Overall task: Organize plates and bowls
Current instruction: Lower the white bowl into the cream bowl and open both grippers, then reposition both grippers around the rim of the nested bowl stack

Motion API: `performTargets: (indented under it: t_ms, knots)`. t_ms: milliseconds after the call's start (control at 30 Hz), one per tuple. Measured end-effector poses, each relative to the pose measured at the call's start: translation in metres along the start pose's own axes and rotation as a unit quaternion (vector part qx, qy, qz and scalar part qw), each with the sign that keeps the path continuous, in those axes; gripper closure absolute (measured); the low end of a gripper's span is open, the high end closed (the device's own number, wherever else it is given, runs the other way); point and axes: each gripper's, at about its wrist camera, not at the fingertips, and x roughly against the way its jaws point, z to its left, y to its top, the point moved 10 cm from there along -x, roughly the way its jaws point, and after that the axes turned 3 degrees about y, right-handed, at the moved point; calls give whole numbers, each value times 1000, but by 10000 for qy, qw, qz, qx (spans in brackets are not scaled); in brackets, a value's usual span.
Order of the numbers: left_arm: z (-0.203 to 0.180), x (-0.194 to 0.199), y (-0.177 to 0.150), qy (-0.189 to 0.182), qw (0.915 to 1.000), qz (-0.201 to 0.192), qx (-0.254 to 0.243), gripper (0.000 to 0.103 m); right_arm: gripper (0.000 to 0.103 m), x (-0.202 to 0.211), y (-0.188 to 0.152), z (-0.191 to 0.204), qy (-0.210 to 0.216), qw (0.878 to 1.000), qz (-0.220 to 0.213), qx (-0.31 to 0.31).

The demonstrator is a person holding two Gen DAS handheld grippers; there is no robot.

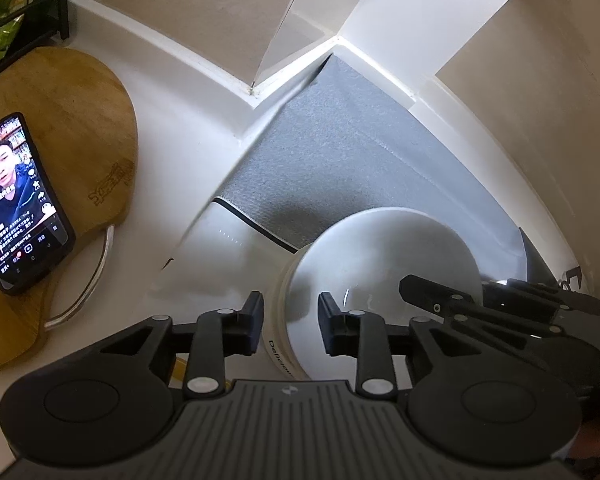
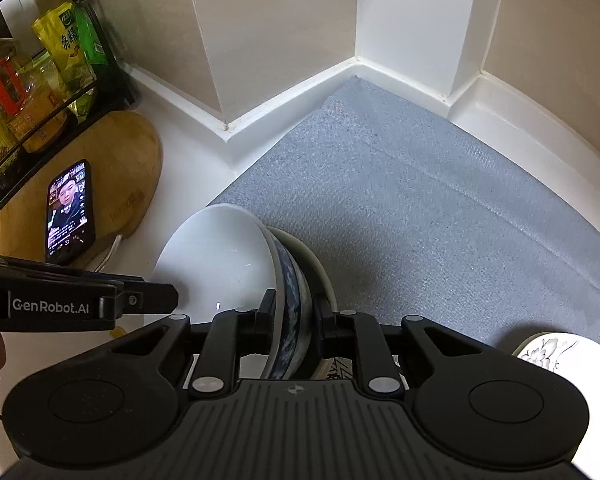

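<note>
Two bowls are nested over the grey mat (image 2: 420, 200): a white bowl (image 2: 216, 256) with a blue-patterned outside (image 2: 292, 280) sits in a cream bowl (image 2: 322, 272). My right gripper (image 2: 296, 314) is shut on their near rims, and the stack looks tipped to the left. In the left wrist view the white bowl (image 1: 380, 260) sits in the lettered cream bowl (image 1: 278, 332). Its rim passes between the fingers of my left gripper (image 1: 292, 320), which is open with the pads apart from the rim. The right gripper (image 1: 440, 292) reaches in from the right, the left gripper (image 2: 160, 300) from the left.
A phone (image 2: 70, 212) with a lit screen lies on a wooden cutting board (image 2: 132, 152) at the left. Behind it stands a black rack (image 2: 40, 80) of bottles and packets. A white flowered plate (image 2: 560, 356) lies at the near right. White walls close in the mat's far corner.
</note>
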Motion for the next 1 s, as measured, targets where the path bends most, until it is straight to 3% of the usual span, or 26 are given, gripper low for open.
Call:
performTargets:
  t_ms: [433,700,867,1000]
  knots:
    - [1,-4,-2,55,10000,-36,-8,49,80,4,0,-8,369,9977,-61,-562]
    - [0,-3,-2,76,9999,-72,-25,44,80,8,4,5,-27,9988,-286,401]
    - [-1,-4,-3,90,9999,-72,-19,44,80,7,4,6,-102,9975,-349,600]
    - [-2,-3,-2,106,9999,-101,-6,35,80,7,3,6,-158,9972,-363,632]
